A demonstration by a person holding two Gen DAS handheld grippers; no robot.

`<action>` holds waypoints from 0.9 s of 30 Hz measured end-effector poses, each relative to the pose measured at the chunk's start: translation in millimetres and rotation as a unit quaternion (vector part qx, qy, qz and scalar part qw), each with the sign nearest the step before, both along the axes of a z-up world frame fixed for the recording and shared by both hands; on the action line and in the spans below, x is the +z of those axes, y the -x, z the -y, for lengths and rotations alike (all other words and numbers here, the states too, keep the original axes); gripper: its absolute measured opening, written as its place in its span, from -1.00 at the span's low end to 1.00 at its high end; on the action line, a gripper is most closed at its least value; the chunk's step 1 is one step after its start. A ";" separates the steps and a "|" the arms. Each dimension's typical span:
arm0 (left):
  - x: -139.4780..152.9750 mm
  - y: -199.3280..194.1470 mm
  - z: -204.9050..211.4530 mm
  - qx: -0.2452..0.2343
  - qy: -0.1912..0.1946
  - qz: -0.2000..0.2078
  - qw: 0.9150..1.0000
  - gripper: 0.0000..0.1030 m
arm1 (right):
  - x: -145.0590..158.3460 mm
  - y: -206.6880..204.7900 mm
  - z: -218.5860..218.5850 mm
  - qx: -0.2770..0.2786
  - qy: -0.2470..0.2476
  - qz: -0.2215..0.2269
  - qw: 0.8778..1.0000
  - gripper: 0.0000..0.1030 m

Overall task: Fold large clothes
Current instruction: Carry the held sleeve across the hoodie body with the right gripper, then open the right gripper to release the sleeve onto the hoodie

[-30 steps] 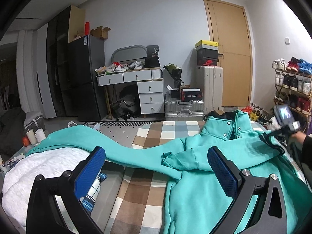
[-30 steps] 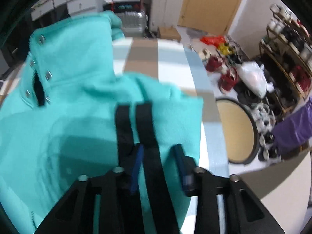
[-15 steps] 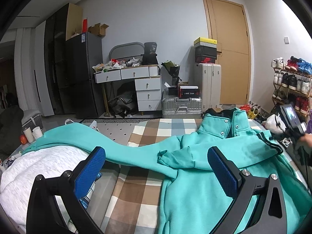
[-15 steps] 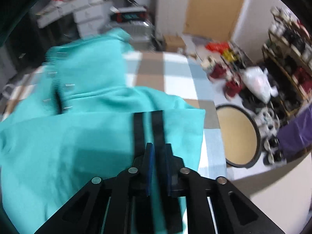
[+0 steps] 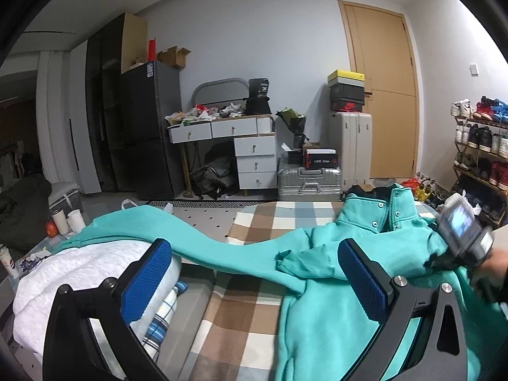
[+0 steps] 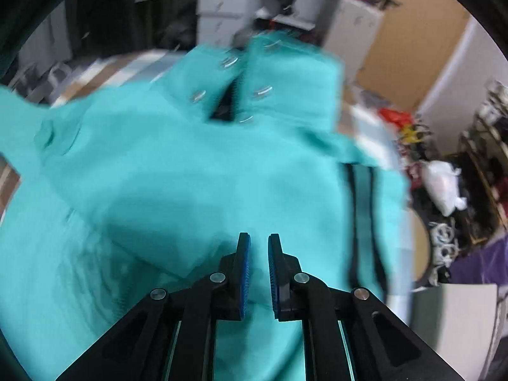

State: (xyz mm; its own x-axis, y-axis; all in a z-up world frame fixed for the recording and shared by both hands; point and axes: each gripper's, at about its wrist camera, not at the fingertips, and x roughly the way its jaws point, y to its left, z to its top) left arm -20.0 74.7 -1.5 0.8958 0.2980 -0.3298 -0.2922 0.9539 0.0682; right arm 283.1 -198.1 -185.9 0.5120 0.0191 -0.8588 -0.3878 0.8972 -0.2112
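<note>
Bare checked cloth (image 5: 254,324) between white bedding (image 5: 79,273) and teal garment (image 5: 333,317)

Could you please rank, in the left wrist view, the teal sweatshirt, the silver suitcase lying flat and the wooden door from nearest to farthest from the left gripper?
1. Teal sweatshirt, just beyond the left gripper.
2. Silver suitcase, on the floor past the bed.
3. Wooden door, far wall, right.

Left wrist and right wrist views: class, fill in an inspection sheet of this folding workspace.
Surface: checked blanket, partly covered.
Job's things: teal jacket spread out, one sleeve stretched over the white quilt.
Clutter: cups beside the quilt.
Grippers: left gripper open, empty; right gripper jaws have just been closing, jacket fabric between them.
Cables: nothing seen.
Surroundings: desk, suitcase, shoe rack.
</note>
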 end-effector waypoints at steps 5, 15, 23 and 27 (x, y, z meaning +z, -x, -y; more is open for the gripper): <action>-3.1 -4.5 -13.5 0.007 0.010 -0.010 1.000 0.99 | 6.7 8.5 -1.1 -0.026 -0.010 0.000 1.000 -0.79; -5.1 -1.5 -18.0 -0.001 0.054 -0.002 0.999 0.99 | 174.6 160.4 90.5 -0.050 0.090 0.342 0.934 -0.68; -6.4 5.3 4.3 -0.015 0.019 0.018 1.000 0.99 | 209.0 277.0 71.8 -0.053 0.245 0.483 0.839 0.11; -4.9 8.4 1.6 -0.008 0.005 0.029 1.000 0.99 | 243.6 312.7 76.0 -0.078 -0.014 0.432 0.898 0.11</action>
